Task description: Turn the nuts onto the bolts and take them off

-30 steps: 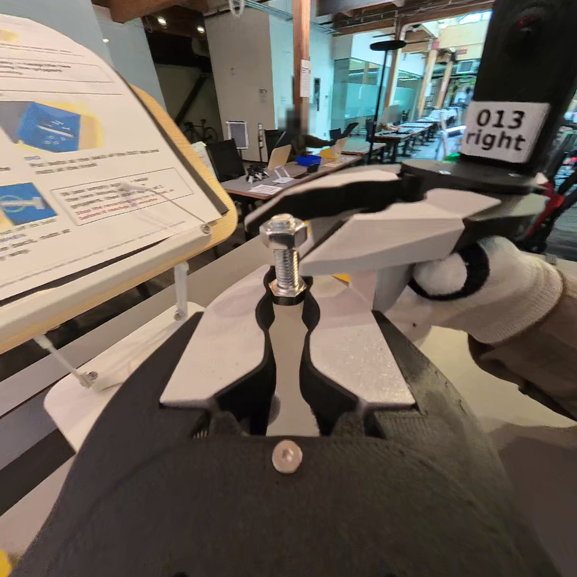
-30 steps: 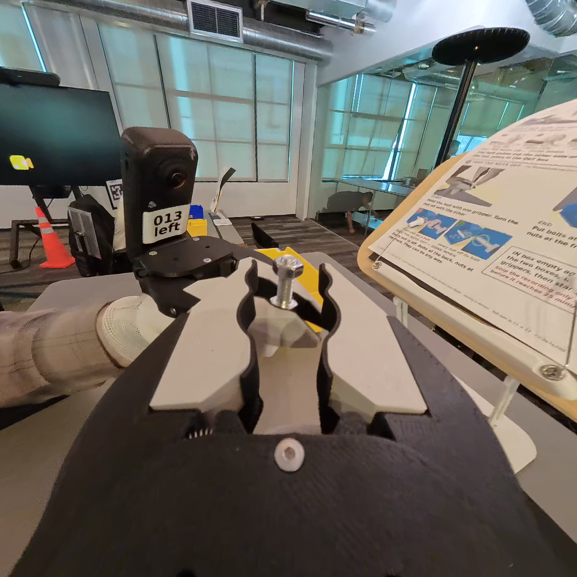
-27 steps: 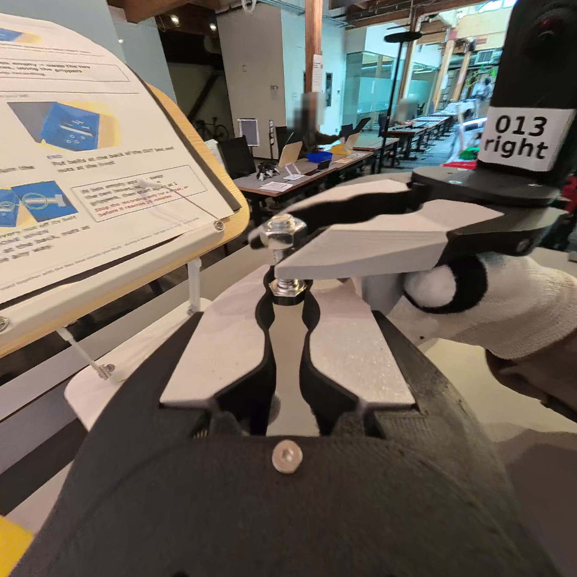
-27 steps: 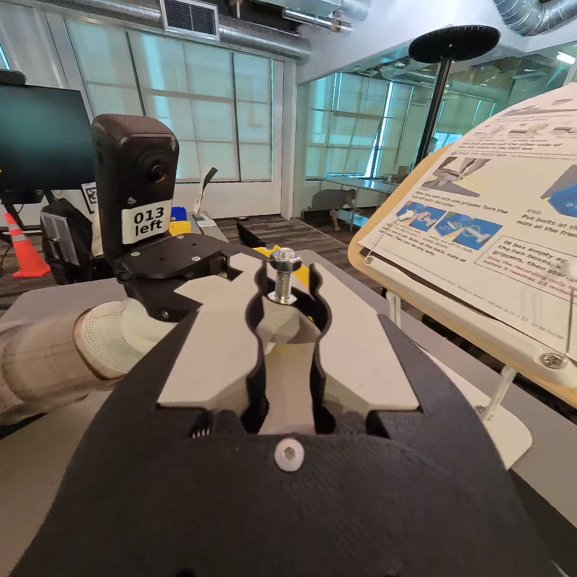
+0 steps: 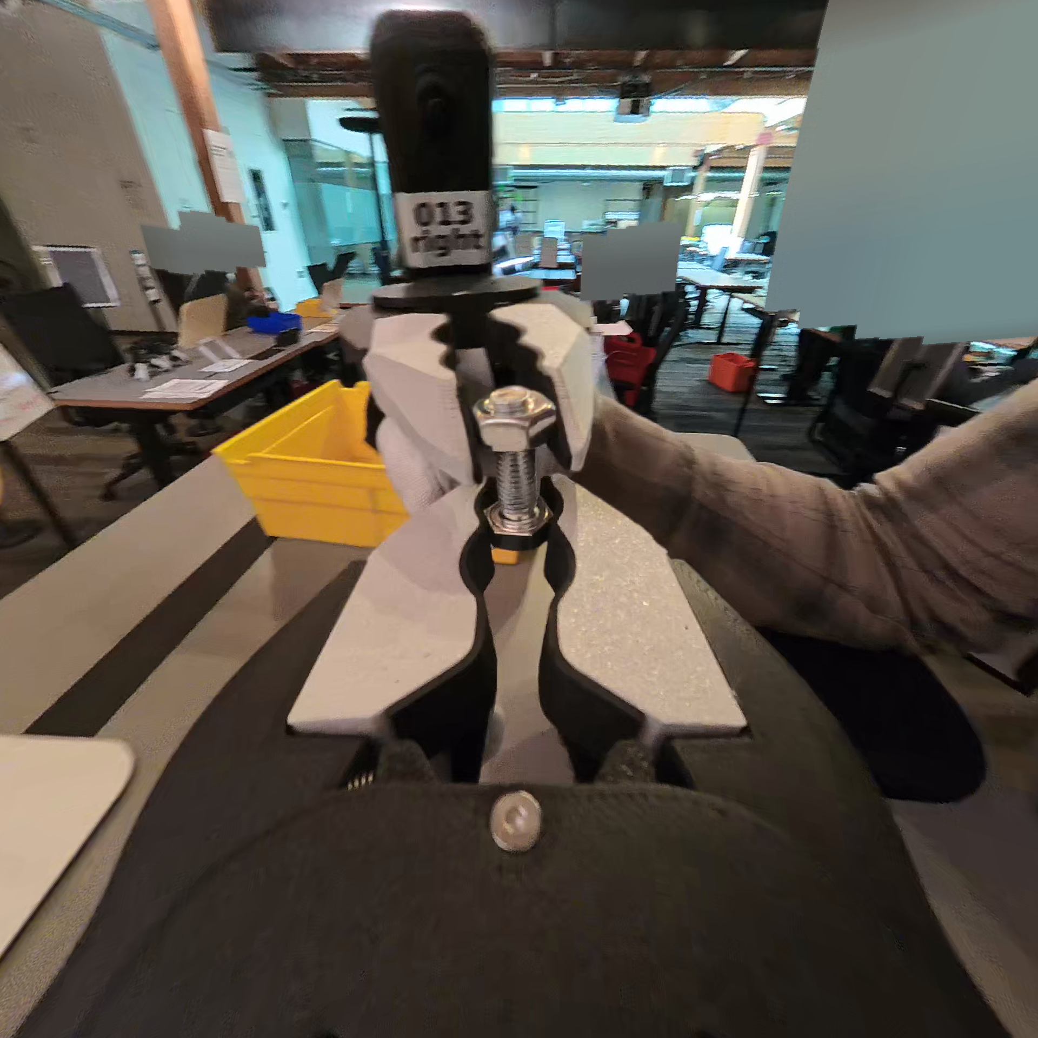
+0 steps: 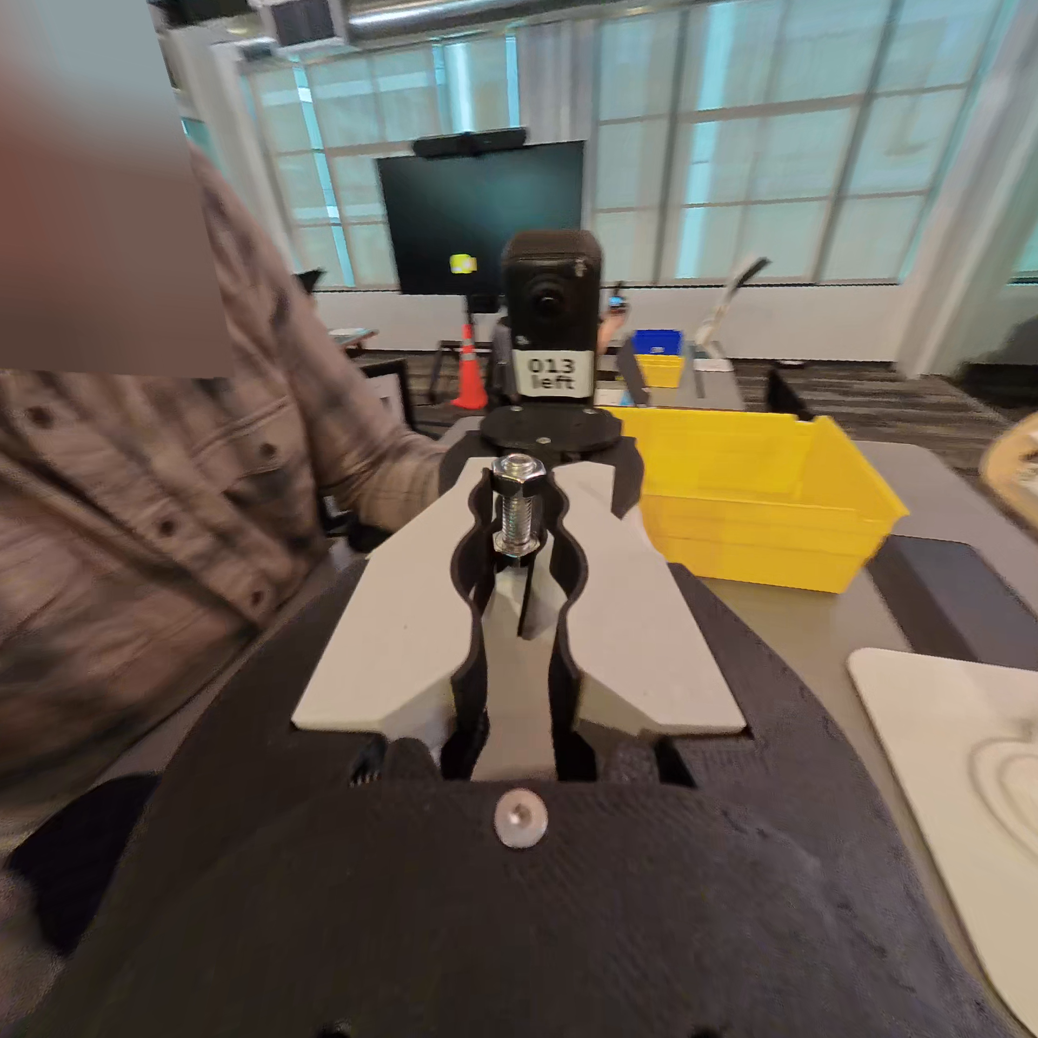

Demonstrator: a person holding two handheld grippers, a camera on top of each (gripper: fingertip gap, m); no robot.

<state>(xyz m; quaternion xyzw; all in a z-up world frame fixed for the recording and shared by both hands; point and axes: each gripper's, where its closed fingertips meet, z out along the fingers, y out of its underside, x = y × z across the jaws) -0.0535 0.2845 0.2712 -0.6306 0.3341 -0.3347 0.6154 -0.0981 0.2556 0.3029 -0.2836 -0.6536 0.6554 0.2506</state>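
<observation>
A silver bolt (image 5: pixel 514 483) stands upright between the two grippers, which face each other. My left gripper (image 5: pixel 517 508) is shut on the nut (image 5: pixel 517 519) at the bolt's lower end. My right gripper (image 6: pixel 518 483) is shut on the hex bolt head (image 6: pixel 518 477) at the top. The bare thread (image 6: pixel 515 519) shows between the two. In the left wrist view the right gripper (image 5: pixel 517 466) comes in from the far side, its fingers (image 5: pixel 415 404) flanking the head (image 5: pixel 514 424). In the right wrist view the left gripper (image 6: pixel 514 561) sits below the nut (image 6: pixel 514 543).
A yellow bin (image 5: pixel 314 477) stands on the grey table (image 5: pixel 140 561) behind the grippers; it also shows in the right wrist view (image 6: pixel 758 505). A white base plate (image 6: pixel 943 758) lies at the table edge. The person's sleeve (image 5: pixel 814 533) reaches in from the right. My right fingertips sit around 5 centimeters from my left ones.
The right gripper has swung round from lying sideways to upright and closed on the bolt's top. Both views have turned, so the instruction board has left view and the yellow bin shows.
</observation>
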